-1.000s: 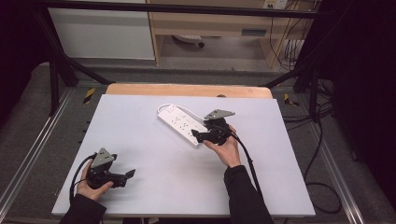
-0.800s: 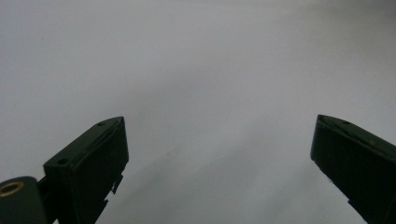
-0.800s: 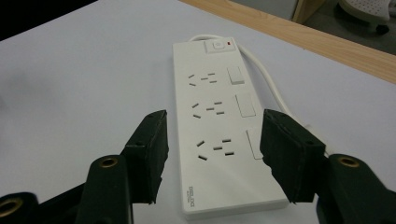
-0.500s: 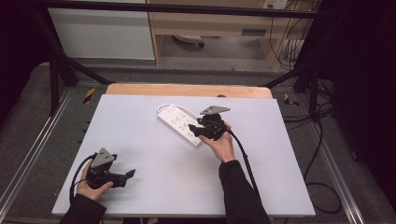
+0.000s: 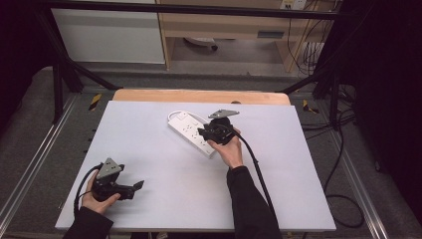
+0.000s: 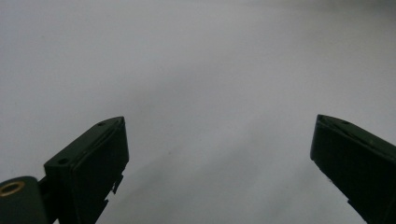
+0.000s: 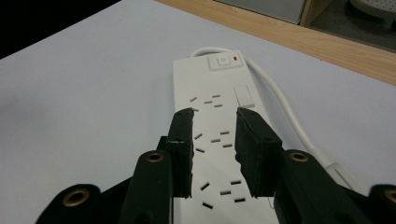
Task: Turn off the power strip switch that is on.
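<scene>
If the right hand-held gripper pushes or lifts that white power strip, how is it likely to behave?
The power strip looks like a rigid plastic bar lying flat, so it would probably slide rather than roll or tip. Its smooth casing may slip between the jaws. The attached white cord looks flexible and would likely trail and tug at one end, swinging the strip slightly.

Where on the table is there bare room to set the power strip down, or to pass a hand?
The table is bare over its whole left half, between the left gripper and the power strip. The near right corner and the strip of top along the right edge are free too. It is crowded only at far centre, where the right gripper hangs over the power strip and its cord.
</scene>
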The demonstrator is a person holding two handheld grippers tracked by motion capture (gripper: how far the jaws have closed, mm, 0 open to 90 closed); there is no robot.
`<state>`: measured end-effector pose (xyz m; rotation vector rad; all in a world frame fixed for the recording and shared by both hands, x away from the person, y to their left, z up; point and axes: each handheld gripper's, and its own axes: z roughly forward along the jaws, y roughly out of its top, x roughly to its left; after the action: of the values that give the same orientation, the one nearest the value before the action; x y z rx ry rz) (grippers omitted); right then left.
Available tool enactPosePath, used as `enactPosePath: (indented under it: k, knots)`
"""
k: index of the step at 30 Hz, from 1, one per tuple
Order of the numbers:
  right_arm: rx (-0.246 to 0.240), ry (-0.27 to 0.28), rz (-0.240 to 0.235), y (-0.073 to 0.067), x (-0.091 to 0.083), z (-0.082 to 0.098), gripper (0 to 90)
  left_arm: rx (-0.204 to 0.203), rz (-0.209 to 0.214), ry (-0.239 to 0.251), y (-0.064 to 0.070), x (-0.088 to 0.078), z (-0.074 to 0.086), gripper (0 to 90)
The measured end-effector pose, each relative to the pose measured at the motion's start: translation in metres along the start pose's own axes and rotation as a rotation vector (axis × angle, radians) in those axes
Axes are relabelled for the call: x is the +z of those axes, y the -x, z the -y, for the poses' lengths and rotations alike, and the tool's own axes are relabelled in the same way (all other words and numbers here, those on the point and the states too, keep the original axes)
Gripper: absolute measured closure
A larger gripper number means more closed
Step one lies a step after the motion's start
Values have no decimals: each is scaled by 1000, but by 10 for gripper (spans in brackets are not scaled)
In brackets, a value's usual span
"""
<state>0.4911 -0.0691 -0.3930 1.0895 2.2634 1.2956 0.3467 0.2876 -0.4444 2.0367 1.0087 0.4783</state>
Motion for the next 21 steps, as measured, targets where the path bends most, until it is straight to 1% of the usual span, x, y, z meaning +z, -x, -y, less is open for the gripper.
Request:
enactPosePath:
  k: [7,12,21]
  knots:
    - [16,11,-1,4,3,-3,721,-1,0,0,0,0,0,40]
    - [34,9,8,9,8,-2,761,1,-1,0,0,0,0,39]
    - [31,5,11,10,15,-3,819,0,0,0,0,0,0,40]
